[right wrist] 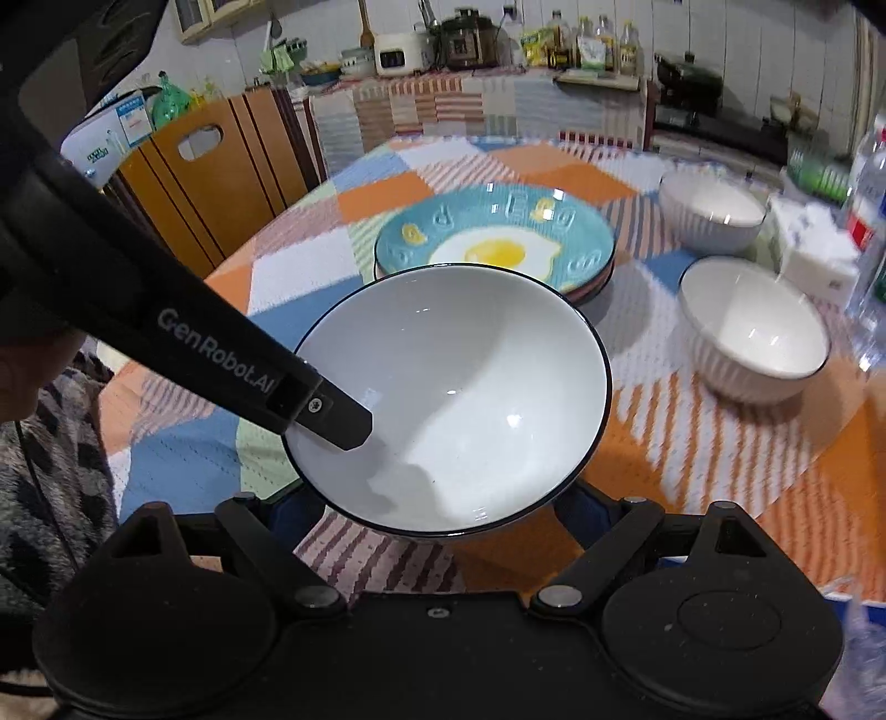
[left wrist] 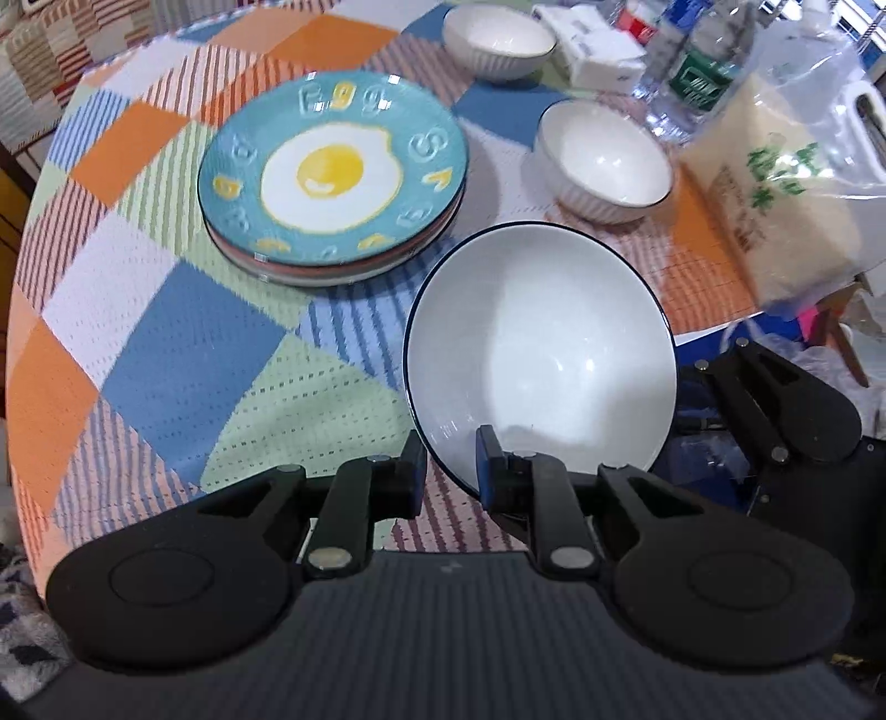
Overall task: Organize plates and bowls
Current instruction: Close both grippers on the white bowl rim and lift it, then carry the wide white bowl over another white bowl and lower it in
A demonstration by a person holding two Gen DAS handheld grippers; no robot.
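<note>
Kitchen counters with pots, bottles and a rice cooker run along the far wall, and nearer lies a round table under a patchwork cloth of orange, blue, green and striped squares. Just ahead of the left gripper a wide white bowl with a dark rim is tilted, its near edge clamped between the two pads: one finger sits inside the bowl, the other outside, the jaws nearly closed on the thin wall. In the right wrist view the same bowl fills the space directly in front of the right gripper, whose jaws stand wide apart; its fingertips are hidden under the bowl, so I cannot tell whether they touch it. The left tool's black arm reaches in from the left of that view onto the bowl's rim. Beyond the bowl, ahead and to the left of the left gripper, sits a stack of plates, the top one teal with a fried-egg picture. Ahead and to the right stand two smaller ribbed white bowls, a nearer one and a farther one, apart from each other. Farther right are water bottles, a tissue pack and a clear bag of rice.
</note>
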